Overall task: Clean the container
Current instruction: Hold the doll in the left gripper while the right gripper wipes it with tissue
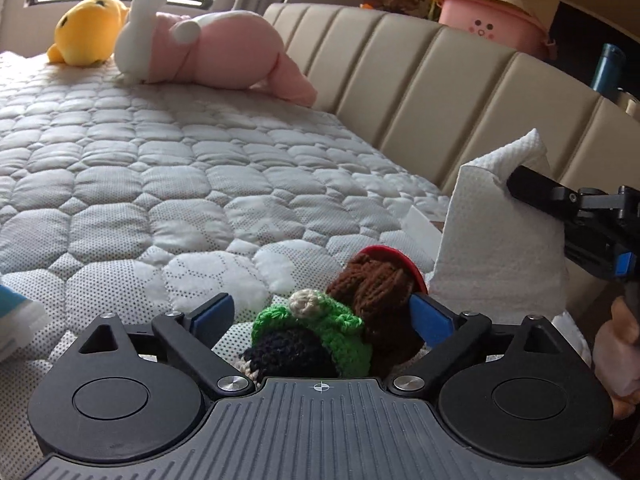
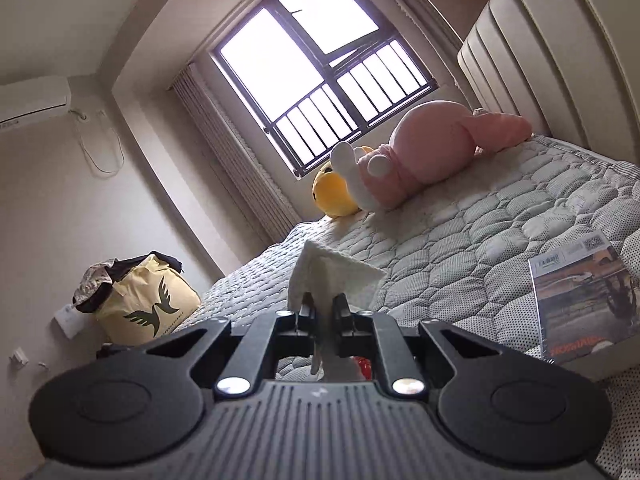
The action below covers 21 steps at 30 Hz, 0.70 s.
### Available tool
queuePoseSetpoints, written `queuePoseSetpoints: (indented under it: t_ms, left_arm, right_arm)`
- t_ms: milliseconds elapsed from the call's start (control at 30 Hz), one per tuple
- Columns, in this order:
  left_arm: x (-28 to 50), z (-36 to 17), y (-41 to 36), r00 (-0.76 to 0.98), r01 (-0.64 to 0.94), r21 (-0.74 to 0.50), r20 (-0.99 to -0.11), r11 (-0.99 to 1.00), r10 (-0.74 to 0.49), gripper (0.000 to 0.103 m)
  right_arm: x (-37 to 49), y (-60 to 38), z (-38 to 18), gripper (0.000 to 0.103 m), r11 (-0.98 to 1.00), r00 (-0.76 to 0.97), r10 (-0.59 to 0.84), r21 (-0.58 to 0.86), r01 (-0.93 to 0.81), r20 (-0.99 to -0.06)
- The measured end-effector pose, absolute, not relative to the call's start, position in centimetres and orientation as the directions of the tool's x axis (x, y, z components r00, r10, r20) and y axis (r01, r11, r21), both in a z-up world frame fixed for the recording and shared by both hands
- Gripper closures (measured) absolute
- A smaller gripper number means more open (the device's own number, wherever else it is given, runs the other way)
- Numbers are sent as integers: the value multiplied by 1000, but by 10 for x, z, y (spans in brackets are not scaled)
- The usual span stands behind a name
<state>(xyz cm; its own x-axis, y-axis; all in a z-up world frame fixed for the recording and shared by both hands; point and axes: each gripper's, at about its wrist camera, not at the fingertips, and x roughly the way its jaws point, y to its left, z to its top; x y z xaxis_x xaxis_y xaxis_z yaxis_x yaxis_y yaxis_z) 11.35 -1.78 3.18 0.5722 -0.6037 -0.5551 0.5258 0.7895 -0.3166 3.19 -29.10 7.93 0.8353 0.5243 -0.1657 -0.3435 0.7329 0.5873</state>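
You work over the quilted grey mattress [image 1: 168, 168], its ribbed cream headboard [image 1: 440, 92] closing off one edge while the open middle is free. At the headboard's foot your right gripper [image 2: 323, 306] is clenched on a dimpled white paper towel [image 1: 492, 224]. Just beside the towel, your left gripper [image 1: 324, 312] is spread wide around the container [image 1: 384, 255], a red-rimmed thing under knobbly brown and green crochet; whether the pads press it, you cannot tell.
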Motion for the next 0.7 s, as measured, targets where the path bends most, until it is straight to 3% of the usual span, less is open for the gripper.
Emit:
queuePoseSetpoints:
  t_ms: [167,233,433,700]
  left_arm:
    - [103,25,-14,560,557,-257,-586,790,-586,2]
    - [97,23,-16,561,565,-224,-600,794,-570,2]
    - [94,22,-12,537,570,-235,-619,788,-573,1]
    - [99,24,-3,505,575,-280,-618,769,-602,0]
  right_arm:
    - [46,-256,86,91,628,748,651,644,-437,-127]
    - [54,-232,84,91,646,725,669,612,-457,-165]
    - [63,-200,57,91,814,756,545,447,-372,-364]
    - [41,-232,52,94,859,785,470,412,-303,-403]
